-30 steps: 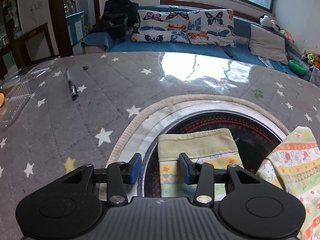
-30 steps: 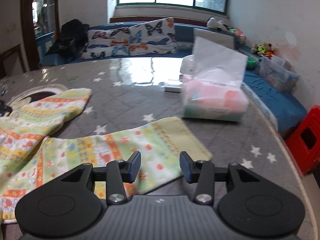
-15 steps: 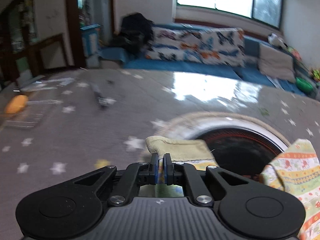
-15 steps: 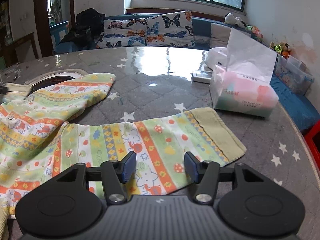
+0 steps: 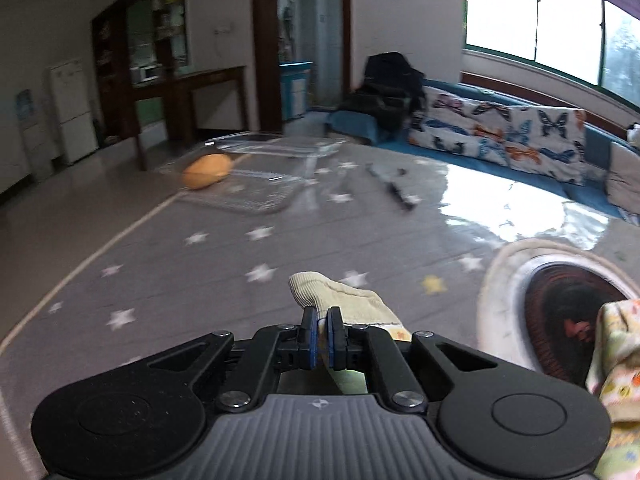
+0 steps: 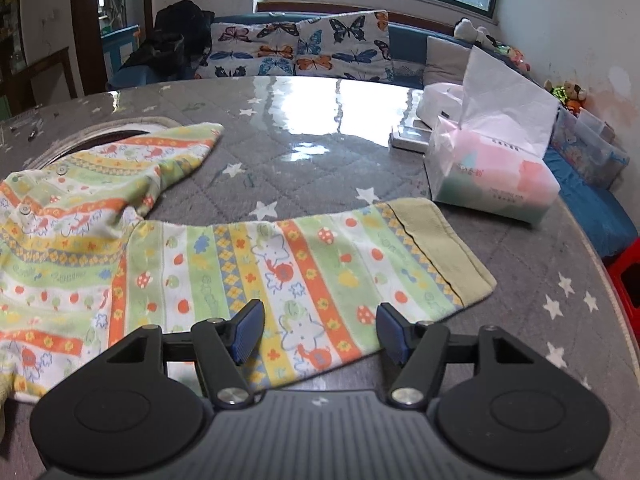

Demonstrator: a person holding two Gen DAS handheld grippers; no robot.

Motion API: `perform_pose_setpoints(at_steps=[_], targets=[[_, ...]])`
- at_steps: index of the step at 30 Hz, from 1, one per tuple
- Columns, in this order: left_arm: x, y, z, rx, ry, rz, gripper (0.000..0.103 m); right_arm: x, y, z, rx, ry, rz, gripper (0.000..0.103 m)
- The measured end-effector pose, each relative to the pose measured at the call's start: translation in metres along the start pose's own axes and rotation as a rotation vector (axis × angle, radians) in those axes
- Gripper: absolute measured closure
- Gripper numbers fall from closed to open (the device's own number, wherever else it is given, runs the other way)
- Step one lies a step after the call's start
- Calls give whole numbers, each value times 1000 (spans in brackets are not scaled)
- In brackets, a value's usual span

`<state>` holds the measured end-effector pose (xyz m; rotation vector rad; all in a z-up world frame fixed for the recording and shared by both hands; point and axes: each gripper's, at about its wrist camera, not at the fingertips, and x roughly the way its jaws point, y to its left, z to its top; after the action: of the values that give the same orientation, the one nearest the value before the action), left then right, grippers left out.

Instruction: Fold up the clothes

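Indoors, star-printed grey table cover (image 6: 520, 264) (glossy) under garment (image 6: 248, 264).

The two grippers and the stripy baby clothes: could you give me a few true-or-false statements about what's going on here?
1. The left gripper is clamped on a ribbed cuff. True.
2. The right gripper grips the patterned garment. False: its jaws stand wide open above it.
3. A tissue box stands beside the garment's cuffed end. True.
4. The clear tray holds a green apple. False: an orange object lies in it.
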<state>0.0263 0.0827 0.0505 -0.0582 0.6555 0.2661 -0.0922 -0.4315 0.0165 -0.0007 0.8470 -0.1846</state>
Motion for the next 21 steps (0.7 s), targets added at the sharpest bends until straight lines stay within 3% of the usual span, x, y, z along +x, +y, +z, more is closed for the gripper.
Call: perform_pose_setpoints(at_steps=[5,12,17,20,21], targets=[[-4,32,-6,-36,9,92,98,-9,3,-6,-32,15,-14,40],[7,40,-5,-9,57,134,97,-15,2,3,-52,12,-4,40],[1,38,1,-42,69,95,89,-16,11,18,-78,-10,26,40],[-11,27,7,-51,54,18,85,-14,21,28,-107,-27,43,40],[-15,20,9,-43,51,-20,78,-13,25,31,-116,-31,50,40]])
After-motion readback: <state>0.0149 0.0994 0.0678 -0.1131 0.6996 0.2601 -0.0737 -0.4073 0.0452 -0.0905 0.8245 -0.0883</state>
